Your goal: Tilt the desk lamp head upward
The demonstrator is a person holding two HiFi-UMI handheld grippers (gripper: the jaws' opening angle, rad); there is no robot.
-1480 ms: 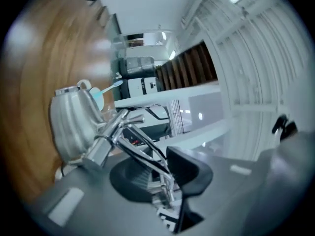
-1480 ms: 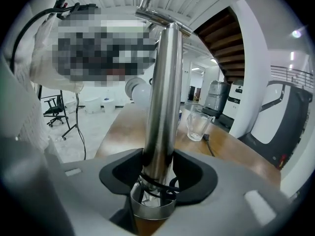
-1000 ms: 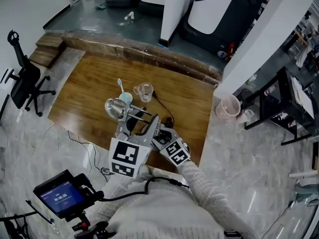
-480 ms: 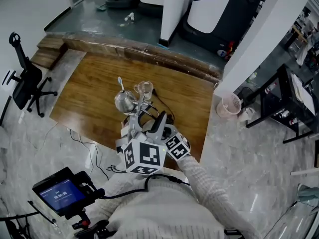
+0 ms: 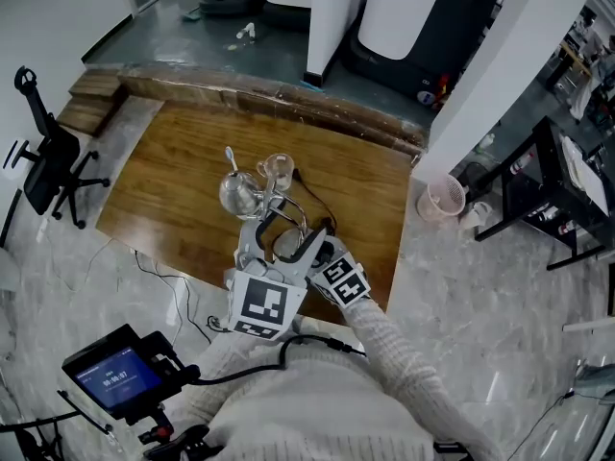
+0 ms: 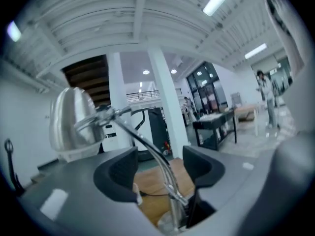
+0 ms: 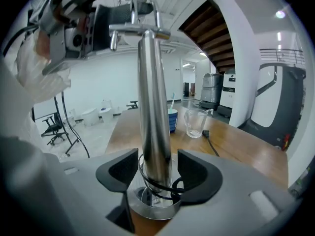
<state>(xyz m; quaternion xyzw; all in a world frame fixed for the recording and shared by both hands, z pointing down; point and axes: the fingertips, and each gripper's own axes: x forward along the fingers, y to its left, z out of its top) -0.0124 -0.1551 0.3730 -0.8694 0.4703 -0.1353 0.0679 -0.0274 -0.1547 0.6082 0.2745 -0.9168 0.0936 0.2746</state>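
The chrome desk lamp stands near the front edge of the wooden table [image 5: 173,176]. Its shiny head [image 5: 238,195] is raised toward the far side, seen in the left gripper view as a dome [image 6: 74,124] at upper left. My left gripper [image 6: 160,166] has its jaws opening. The lamp's thin arm rods [image 6: 147,149] pass between them with a gap on each side. My right gripper [image 7: 156,168] is low at the lamp's upright post [image 7: 152,107]. Its jaws are opening too and straddle the post just above the round base [image 7: 152,205].
A blue cup with a spoon [image 7: 172,119], a clear glass mug [image 7: 197,123] and a black cable [image 7: 211,145] lie beyond the lamp. An office chair [image 5: 43,157] stands left of the table, a pale bin [image 5: 440,201] to its right. A small monitor [image 5: 115,375] is by my left side.
The lamp head has swung from low at the left up toward the glass mug. The left gripper shifted right, then back a little, and its jaws have spread off the arm.
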